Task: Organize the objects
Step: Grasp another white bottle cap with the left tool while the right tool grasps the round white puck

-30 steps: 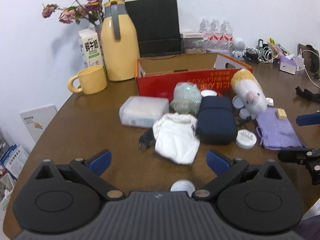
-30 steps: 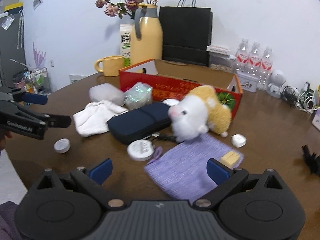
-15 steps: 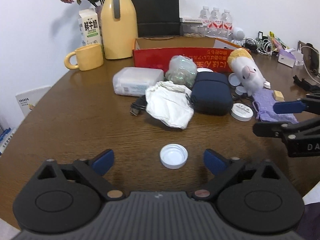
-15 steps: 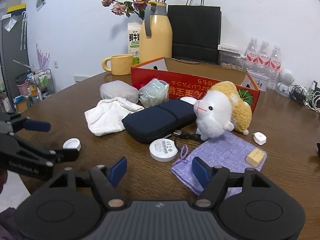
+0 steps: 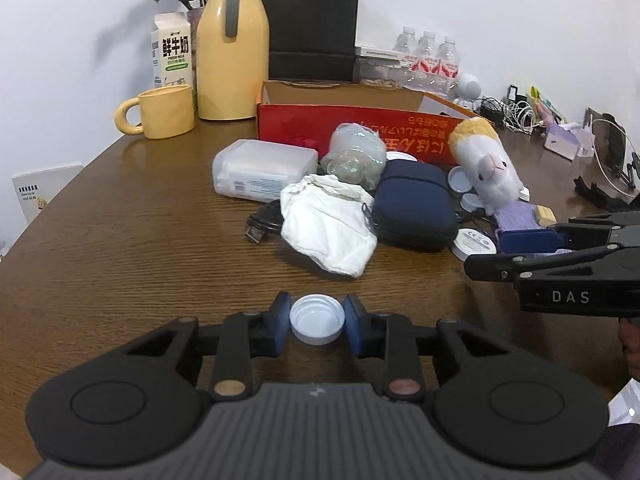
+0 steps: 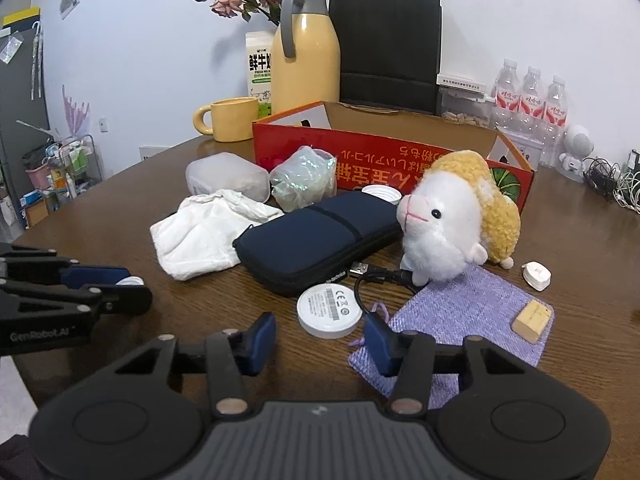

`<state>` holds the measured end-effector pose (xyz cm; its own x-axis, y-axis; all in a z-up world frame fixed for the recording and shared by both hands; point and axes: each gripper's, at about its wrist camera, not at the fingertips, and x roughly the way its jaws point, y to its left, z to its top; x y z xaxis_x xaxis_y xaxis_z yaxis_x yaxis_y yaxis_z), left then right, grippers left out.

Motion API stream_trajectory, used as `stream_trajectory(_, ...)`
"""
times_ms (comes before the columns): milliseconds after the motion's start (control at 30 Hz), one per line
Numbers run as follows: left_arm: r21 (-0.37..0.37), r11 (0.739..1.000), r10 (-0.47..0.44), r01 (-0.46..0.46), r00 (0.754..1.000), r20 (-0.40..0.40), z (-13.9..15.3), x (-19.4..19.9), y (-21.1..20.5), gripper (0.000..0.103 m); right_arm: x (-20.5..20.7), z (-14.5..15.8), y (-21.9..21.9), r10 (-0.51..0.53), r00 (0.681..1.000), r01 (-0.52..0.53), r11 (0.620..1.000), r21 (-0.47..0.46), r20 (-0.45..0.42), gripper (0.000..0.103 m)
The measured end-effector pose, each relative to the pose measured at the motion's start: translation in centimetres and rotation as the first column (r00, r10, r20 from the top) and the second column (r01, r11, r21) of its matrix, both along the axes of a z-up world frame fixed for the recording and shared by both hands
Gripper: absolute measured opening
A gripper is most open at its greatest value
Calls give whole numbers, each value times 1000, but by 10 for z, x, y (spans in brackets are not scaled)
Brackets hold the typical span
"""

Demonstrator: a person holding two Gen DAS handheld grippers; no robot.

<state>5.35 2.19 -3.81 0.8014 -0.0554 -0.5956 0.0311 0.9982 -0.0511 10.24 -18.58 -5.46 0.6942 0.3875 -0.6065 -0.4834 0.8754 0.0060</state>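
Both claws are matte black plastic with dark blue pads at the fingertips. The left claw (image 5: 317, 322) has a ribbed grey hub flanked by two round black housings, each with a recessed disc, and copper-coloured pivot pins at its linkages. The right claw (image 6: 319, 334) is built alike, with silvery pins. Seen side-on, one body bears white letters "DAS", the other "GenRobot.AI".

We see both fisheye views evenly lit and mostly sharp, soft shadows on the white wall (image 5: 500, 8), straight lines bowing toward dark vignetted corners.
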Motion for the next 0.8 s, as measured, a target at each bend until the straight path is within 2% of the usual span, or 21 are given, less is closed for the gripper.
stream_trajectory(433,-8,1000,7,-7,1000,7,-1,0,3,30,18,-4,10,-13,1000,13,1000,-18,-2,47)
stream_trajectory(633,-8,1000,7,-7,1000,6,0,0,4,30,16,-5,12,5,1000,-5,1000,-16,5,39)
stream_trajectory(800,-6,1000,7,-7,1000,6,1,0,4,29,11,-5,13,16,1000,-15,1000,-18,19,38)
